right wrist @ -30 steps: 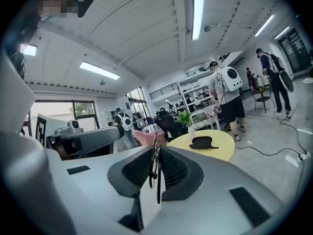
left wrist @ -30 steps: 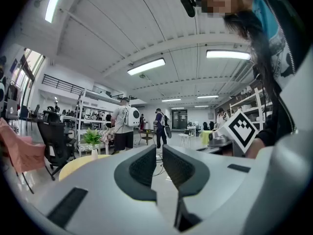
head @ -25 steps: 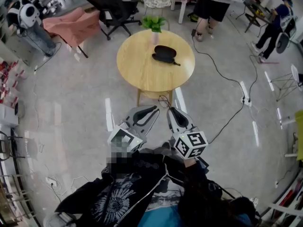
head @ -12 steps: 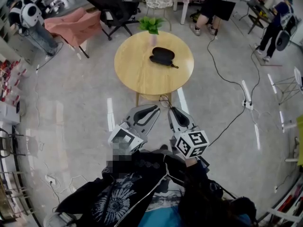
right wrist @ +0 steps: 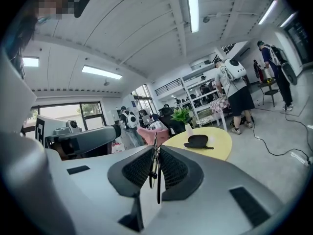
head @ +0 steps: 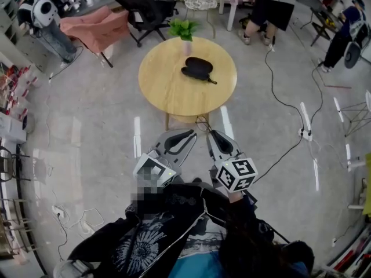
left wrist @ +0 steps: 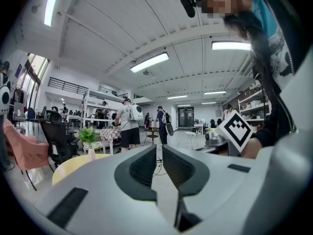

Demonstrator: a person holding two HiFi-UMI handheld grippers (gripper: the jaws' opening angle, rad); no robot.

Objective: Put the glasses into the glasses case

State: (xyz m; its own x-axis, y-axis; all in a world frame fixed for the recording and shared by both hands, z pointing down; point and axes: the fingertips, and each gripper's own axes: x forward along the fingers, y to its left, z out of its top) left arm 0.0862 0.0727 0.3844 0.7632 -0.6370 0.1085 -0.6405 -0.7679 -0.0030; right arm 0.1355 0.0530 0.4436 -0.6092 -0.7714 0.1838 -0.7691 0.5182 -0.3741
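Observation:
A black glasses case (head: 197,68) lies shut on a round wooden table (head: 171,94) ahead of me; it also shows in the right gripper view as the case (right wrist: 197,141). Both grippers are held side by side in front of my body, well short of the table. My right gripper (head: 210,133) is shut on thin wire-framed glasses (head: 201,122), whose frame (right wrist: 155,168) stands edge-on between the pads. My left gripper (head: 192,133) points at the table with its jaws nearly together and nothing in the slim gap (left wrist: 159,153).
A small potted plant (head: 184,29) stands at the table's far edge. Cables (head: 278,97) run over the floor to the right. Office chairs (head: 145,7) and a pink-draped chair (head: 95,28) stand behind the table, and people (head: 272,4) are at the back.
The table and case have shifted slightly in the head view as I step towards them. Both grippers keep the same pose, and the glasses stay in the right one.

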